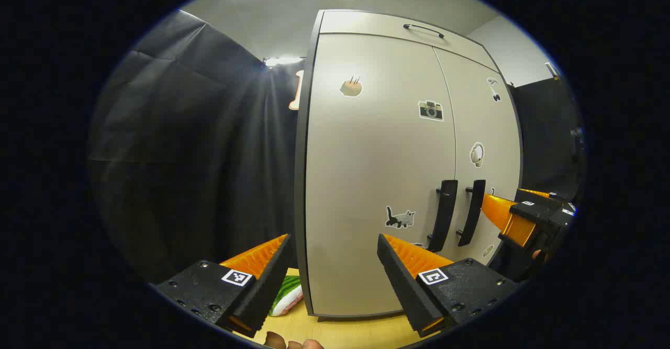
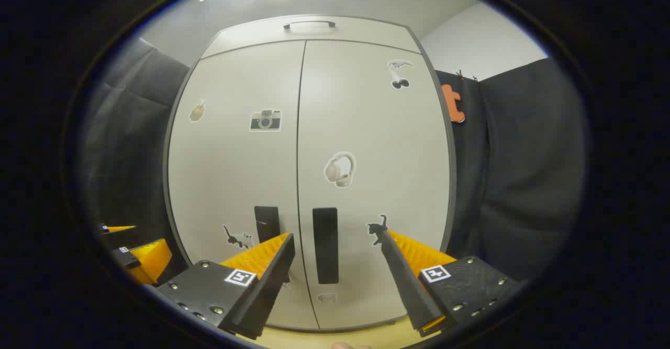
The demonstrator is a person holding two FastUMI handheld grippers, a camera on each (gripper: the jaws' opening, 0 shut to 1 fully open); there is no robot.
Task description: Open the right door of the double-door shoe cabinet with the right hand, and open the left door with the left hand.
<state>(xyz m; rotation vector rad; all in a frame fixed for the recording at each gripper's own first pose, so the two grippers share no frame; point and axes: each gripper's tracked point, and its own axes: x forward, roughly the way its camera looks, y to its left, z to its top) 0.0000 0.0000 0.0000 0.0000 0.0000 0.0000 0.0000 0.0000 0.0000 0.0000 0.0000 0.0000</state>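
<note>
Still nothing opened: both cabinet doors sit shut.
My right tool (image 2: 335,255) hangs spread before the right door's handle (image 2: 325,244); my left tool (image 1: 332,257), spread too, faces the left door (image 1: 377,171).

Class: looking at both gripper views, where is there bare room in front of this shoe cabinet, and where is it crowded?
Free: the wooden tabletop before the cabinet's doors. Crowded: the left corner, by a green-and-white item, and around the two door handles, where the right hand-held gripper sits.

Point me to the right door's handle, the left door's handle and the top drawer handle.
right door handle (image 2: 325,244): right gripper view, middle of the bar.
left door handle (image 1: 444,214): left gripper view, mid-bar.
top drawer handle (image 2: 309,24): right gripper view, centre of the grip.
</note>
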